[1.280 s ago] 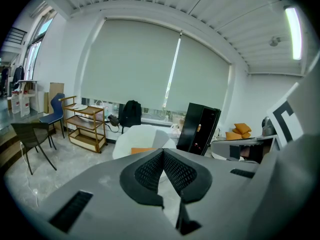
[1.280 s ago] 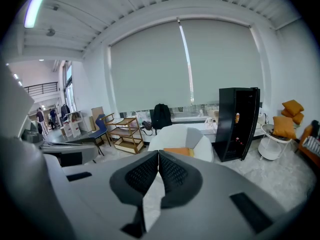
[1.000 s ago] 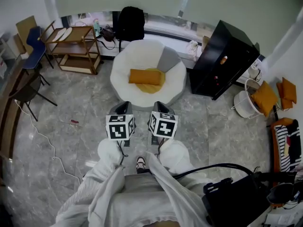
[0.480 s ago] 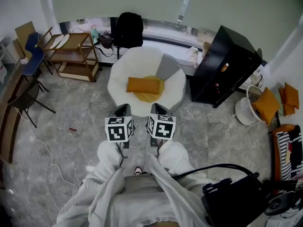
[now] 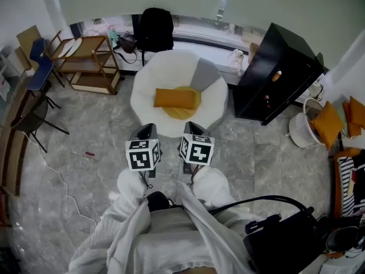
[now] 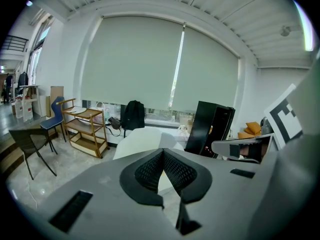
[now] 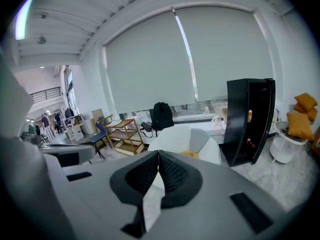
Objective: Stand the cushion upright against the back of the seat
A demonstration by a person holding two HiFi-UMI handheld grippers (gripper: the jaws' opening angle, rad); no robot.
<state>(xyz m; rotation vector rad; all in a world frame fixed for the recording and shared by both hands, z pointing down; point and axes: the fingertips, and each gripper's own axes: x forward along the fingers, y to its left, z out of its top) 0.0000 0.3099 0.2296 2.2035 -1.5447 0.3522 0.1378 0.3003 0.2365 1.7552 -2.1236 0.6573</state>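
An orange cushion (image 5: 177, 98) lies flat on the round white seat (image 5: 214, 105), over a yellow seat pad (image 5: 183, 112). A grey cushion (image 5: 203, 75) leans on the seat's back at the right. My left gripper (image 5: 147, 132) and right gripper (image 5: 191, 128) are held side by side over the floor, short of the seat's near edge. Both are shut with nothing between the pads. In the left gripper view the white seat (image 6: 137, 140) shows beyond the shut jaws. In the right gripper view a bit of the orange cushion (image 7: 188, 154) peeks over them.
A black cabinet (image 5: 278, 79) stands right of the seat. A wooden trolley (image 5: 85, 59) and chairs (image 5: 35, 59) are at the left, a black backpack (image 5: 154, 29) behind the seat. A white basket (image 5: 305, 131) with orange cushions sits far right. A cable (image 5: 57, 178) runs over the marble floor.
Both grippers have travelled forward together toward the seat, staying shut. The view has shifted with the person's step; the cushion lies as before.
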